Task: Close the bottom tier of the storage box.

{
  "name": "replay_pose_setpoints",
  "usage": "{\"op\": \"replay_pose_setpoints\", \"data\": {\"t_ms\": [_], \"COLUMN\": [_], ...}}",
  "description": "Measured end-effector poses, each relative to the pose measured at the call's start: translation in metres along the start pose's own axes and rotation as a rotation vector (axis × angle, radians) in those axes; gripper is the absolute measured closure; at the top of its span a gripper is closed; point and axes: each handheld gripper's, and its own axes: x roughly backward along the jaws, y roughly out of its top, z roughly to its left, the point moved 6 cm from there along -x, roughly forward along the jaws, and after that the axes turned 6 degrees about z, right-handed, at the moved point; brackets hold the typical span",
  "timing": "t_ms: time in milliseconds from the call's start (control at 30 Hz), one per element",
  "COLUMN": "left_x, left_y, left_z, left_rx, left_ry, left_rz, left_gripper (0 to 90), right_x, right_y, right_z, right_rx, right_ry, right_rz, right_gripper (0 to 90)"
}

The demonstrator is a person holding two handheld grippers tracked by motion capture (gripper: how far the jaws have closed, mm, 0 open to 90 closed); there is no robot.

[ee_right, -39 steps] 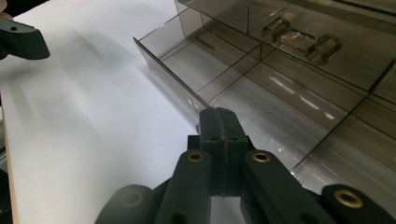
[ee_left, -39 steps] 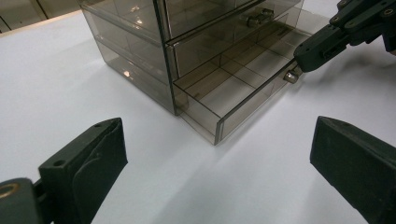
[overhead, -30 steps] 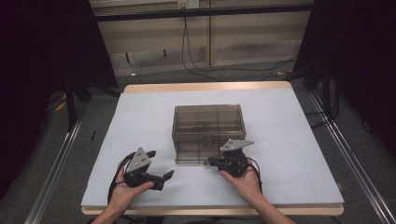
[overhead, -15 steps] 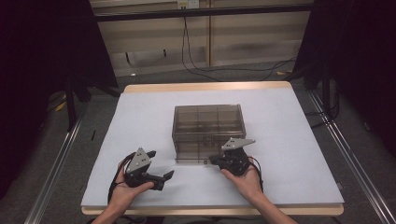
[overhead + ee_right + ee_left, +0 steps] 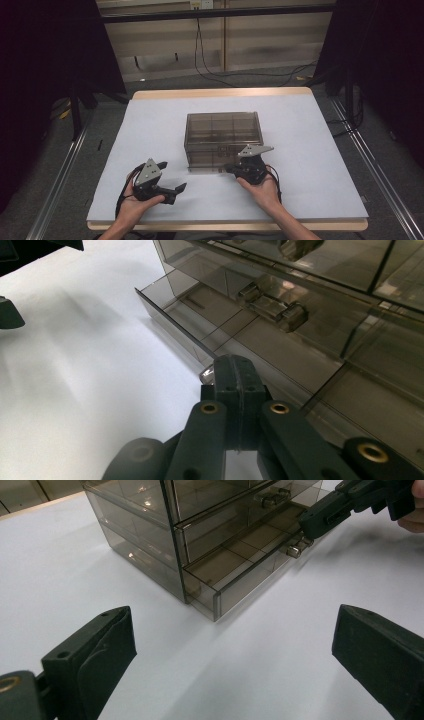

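A smoky see-through drawer cabinet [image 5: 222, 131] [image 5: 150, 520] [image 5: 325, 270] stands mid-table. Its bottom drawer [image 5: 209, 168] [image 5: 235, 575] [image 5: 200, 305] is pulled out a little and looks empty. My right gripper [image 5: 229, 169] [image 5: 235, 365] is at that drawer's front, jaws pressed together on its small metal knob [image 5: 294, 550] [image 5: 206, 374]. The left gripper view also shows this right gripper [image 5: 312, 522] coming in from the upper right. My left gripper [image 5: 172, 176] [image 5: 235, 655] rests low over the table, left of the cabinet, with its jaws wide apart and nothing between them.
The white table cover [image 5: 310, 150] has bare room on both sides of the cabinet and behind it. The wooden front edge [image 5: 225, 225] is close to both hands. Cables [image 5: 235, 75] lie on the floor beyond the table, and metal rails [image 5: 380, 175] run along its sides.
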Motion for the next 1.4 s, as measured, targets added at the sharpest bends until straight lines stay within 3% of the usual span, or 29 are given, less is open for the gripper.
{"op": "replay_pose_setpoints", "data": {"t_ms": [767,1400], "left_x": [-0.001,-0.002], "left_y": [0.000,-0.001], "left_z": [-0.001,0.000], "left_rx": [0.006,-0.004], "left_ry": [-0.008,-0.007], "left_rz": [-0.003,0.013], "left_gripper": [3.7,3.7], "right_x": [0.002,0.000], "right_y": [-0.002,-0.003], "right_z": [-0.013,-0.016], "right_rx": [-0.028,-0.027], "right_ry": [-0.034,-0.032], "right_rz": [-0.002,0.004], "right_gripper": [90.0,90.0]}}
